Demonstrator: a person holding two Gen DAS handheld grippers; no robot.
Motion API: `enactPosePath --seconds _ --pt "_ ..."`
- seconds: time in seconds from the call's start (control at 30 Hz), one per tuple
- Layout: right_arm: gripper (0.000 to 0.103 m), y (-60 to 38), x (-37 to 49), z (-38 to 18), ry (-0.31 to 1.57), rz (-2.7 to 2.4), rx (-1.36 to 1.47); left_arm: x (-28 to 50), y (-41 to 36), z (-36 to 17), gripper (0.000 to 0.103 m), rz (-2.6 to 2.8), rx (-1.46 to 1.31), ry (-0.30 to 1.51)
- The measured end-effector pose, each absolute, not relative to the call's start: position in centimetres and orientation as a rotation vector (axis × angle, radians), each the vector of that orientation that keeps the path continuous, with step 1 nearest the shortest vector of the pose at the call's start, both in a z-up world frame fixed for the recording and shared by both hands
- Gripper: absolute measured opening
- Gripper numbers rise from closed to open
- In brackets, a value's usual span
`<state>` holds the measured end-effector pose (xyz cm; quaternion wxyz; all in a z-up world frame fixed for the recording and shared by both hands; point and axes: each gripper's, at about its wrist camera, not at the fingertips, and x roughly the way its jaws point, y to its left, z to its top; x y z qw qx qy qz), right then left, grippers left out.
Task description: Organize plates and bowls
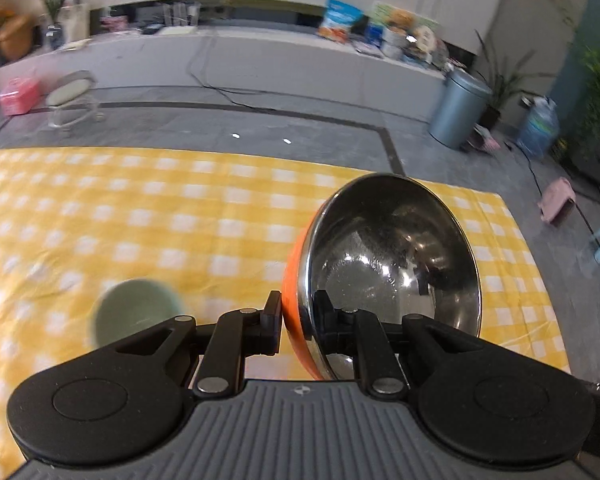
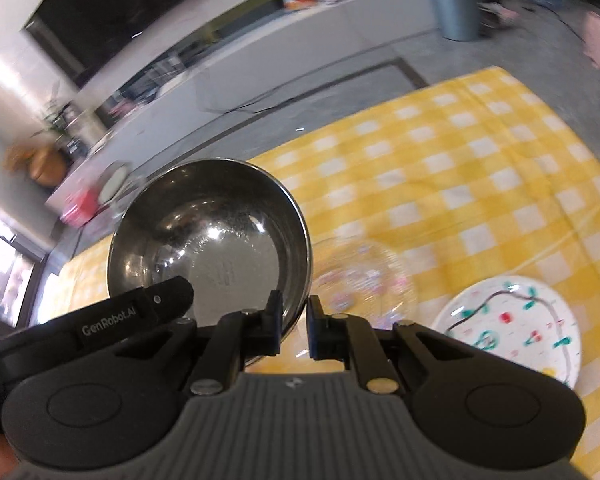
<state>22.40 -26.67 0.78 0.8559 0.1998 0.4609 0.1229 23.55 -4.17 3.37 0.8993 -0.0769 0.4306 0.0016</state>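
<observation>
A: Presently, the risk sits with the orange bowl (image 1: 296, 280), steel-lined. It is pinched by its rim alone, held tilted above the tabletop (image 1: 140, 208). A thin edge hold on a hanging bowl could let it swing or slip out.

B: Fingers?

A: The left gripper (image 1: 298, 320) is clamped on that rim, one finger on the orange outside, one on the steel inside. The right gripper (image 2: 294, 326) is clamped on the near rim of the steel bowl (image 2: 208, 236), one finger inside, one outside; same slip risk.

B: Surroundings?

A: A green cup (image 1: 136, 312) lies below left; a clear bowl (image 2: 364, 280) and a painted plate (image 2: 512, 328) lie just beyond the right fingers. A dropped bowl would likely strike them.
</observation>
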Motion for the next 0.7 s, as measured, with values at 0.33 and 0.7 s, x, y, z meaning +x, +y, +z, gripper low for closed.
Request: enactPosePath --seconds 0.33,0.7 --pt "0.011 -19.5 15.5 2.0 1.011 0.404 0.266 16.2 1.5 4.4 0.017 0.121 -0.226 0.896" --pt "0.011 -16.2 8.5 2.9 1.025 0.419 0.287 9.2 7.1 4.3 0.016 0.137 -0.349 0.892"
